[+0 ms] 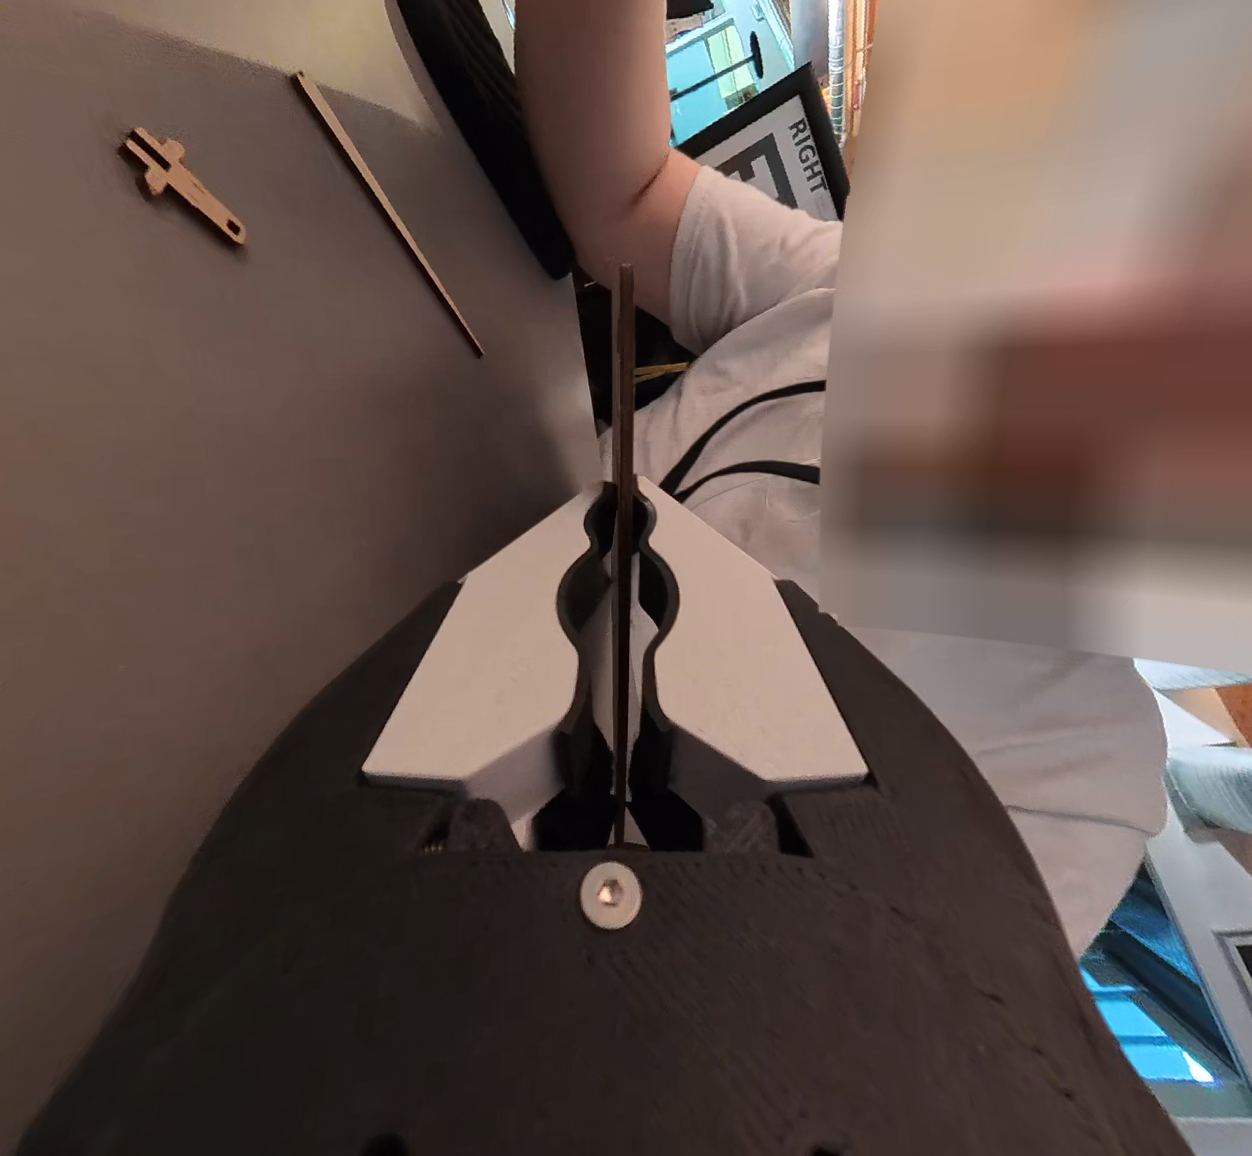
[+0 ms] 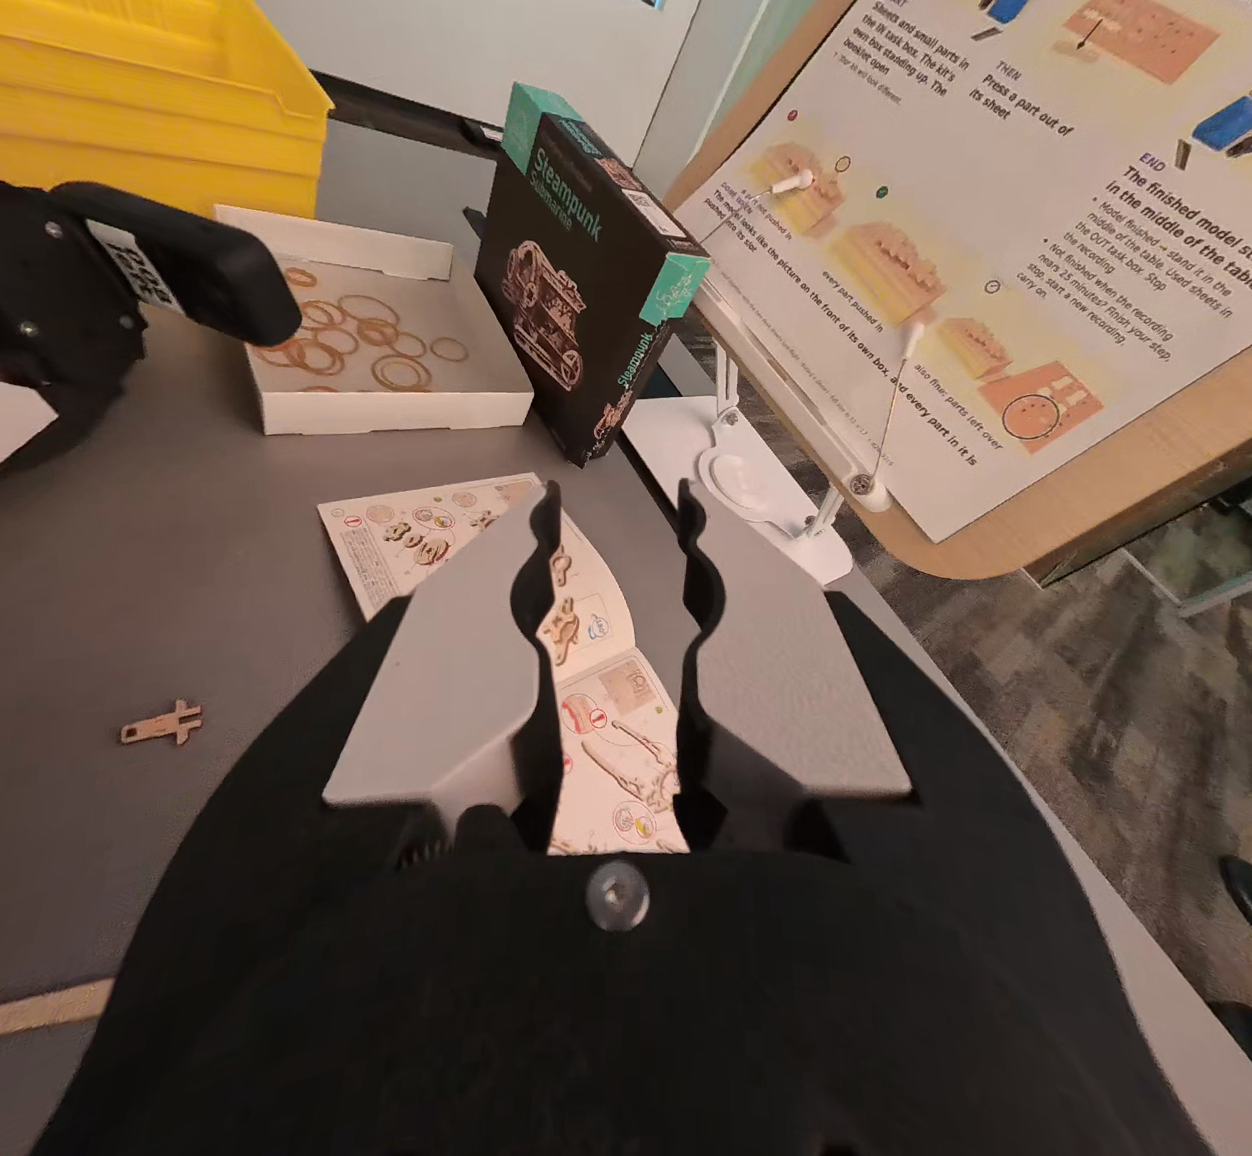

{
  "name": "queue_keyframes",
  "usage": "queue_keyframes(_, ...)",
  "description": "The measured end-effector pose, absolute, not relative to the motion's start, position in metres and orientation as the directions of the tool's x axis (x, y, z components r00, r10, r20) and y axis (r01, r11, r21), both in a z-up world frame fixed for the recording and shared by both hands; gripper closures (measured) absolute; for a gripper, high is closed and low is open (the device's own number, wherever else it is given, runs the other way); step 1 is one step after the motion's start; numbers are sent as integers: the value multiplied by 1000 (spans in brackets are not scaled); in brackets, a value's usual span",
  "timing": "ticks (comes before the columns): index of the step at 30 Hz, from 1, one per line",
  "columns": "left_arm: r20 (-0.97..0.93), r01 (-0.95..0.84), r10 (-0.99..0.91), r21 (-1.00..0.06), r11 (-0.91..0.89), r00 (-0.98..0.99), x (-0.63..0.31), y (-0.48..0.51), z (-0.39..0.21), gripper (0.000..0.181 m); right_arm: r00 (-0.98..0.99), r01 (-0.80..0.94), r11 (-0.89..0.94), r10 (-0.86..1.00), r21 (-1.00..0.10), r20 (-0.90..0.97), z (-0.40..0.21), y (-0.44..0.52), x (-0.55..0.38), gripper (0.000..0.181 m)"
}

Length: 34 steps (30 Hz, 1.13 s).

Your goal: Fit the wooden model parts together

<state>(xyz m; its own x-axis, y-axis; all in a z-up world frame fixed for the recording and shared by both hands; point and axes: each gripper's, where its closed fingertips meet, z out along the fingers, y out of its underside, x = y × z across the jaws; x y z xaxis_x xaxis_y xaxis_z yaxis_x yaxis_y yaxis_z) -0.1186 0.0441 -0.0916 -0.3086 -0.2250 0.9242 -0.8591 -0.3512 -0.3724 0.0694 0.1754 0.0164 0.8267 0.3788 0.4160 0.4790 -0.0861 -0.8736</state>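
My left gripper [image 1: 623, 500] is shut on a thin flat wooden part [image 1: 622, 378], seen edge-on and sticking out past the fingertips, held above the table edge. A small cross-shaped wooden part [image 1: 179, 185] lies on the grey table [image 1: 237, 446], and also shows in the right wrist view [image 2: 162, 724]. A flat wooden sheet [image 1: 386, 209] lies beside it. My right gripper [image 2: 620, 500] is open and empty above the open instruction booklet [image 2: 610, 683]. The left gripper's body [image 2: 122, 283] shows at the far left of the right wrist view.
A white tray [image 2: 406, 405] holds several wooden rings [image 2: 352, 331]. The kit's dark box [image 2: 582, 283] stands upright behind the booklet. Yellow bins [image 2: 135, 73] sit at the back left. An instruction board [image 2: 982, 209] on a white stand leans at the right. A person's arm [image 1: 596, 73] is near. My hands' fingertips stand some 25 cm from each other.
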Motion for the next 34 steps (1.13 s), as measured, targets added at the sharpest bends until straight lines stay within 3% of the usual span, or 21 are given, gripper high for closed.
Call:
queue_keyframes(8, 934, -855, -193, -352, -380, -299, -117, 47, -92, 180, 824, 468, -217, 456, -857, 335, -17, 183, 59, 168)
queue_keyframes(13, 936, -839, -185, -350, -417, -298, -114, 52, -90, 180, 755, 494, -161, 566, -854, 330, -22, 174, 40, 181)
queue_keyframes(22, 929, -855, -195, -366, -368, -314, -119, 45, -91, 179, 728, 483, -174, 625, -858, 283, -26, 168, 35, 181)
queue_keyframes(34, 934, -850, -185, -355, -389, -306, -117, 48, -90, 179, 681, 271, -275, 732, -922, -18, -21, 157, 15, 165)
